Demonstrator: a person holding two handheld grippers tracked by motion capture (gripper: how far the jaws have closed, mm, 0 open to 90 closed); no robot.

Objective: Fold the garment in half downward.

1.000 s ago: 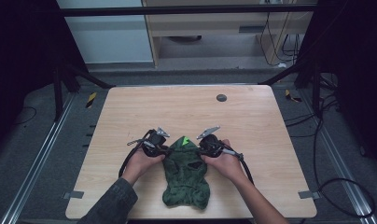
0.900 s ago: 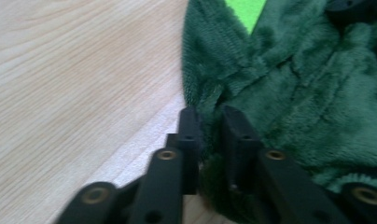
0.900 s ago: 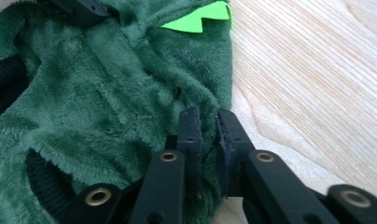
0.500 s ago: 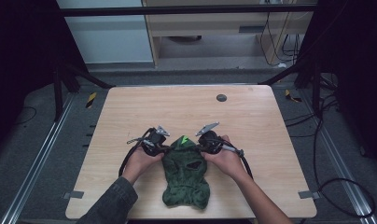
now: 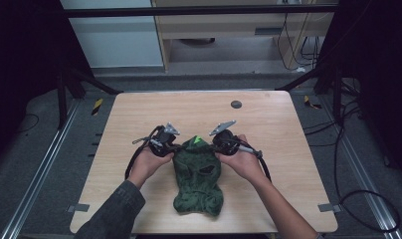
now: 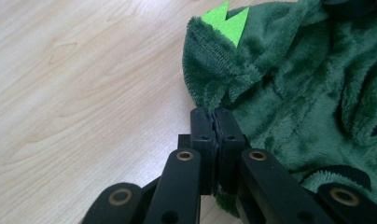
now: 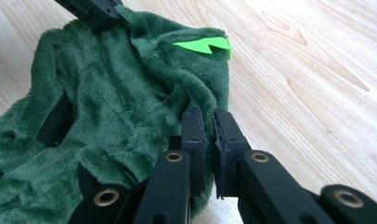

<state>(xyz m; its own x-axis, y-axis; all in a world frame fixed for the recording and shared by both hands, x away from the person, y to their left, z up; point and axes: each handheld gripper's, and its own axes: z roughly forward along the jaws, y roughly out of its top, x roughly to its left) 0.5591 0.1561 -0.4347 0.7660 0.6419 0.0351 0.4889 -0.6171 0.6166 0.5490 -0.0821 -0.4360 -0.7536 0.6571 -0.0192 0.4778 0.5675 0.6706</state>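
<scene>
2 grippers pinch the green plush hood (image 5: 198, 172): left gripper (image 6: 216, 122) clenched tight, right gripper (image 7: 206, 122) barely parted.

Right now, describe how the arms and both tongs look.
Both tongs, left and right, are black with brass-coloured rivets, ridged pads, a grey three-cornered plate on top and a black trailing cable. The left arm wears a dark grey sleeve; the right forearm is bare.

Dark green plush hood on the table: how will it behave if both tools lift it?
The dark green plush hood lies flat and creased, so it is probably floppy and would sag between the left tool and right tool. Its deep pile bunches at the jaws, so slipping seems unlikely. It looks light, with nothing to roll or tip.
</scene>
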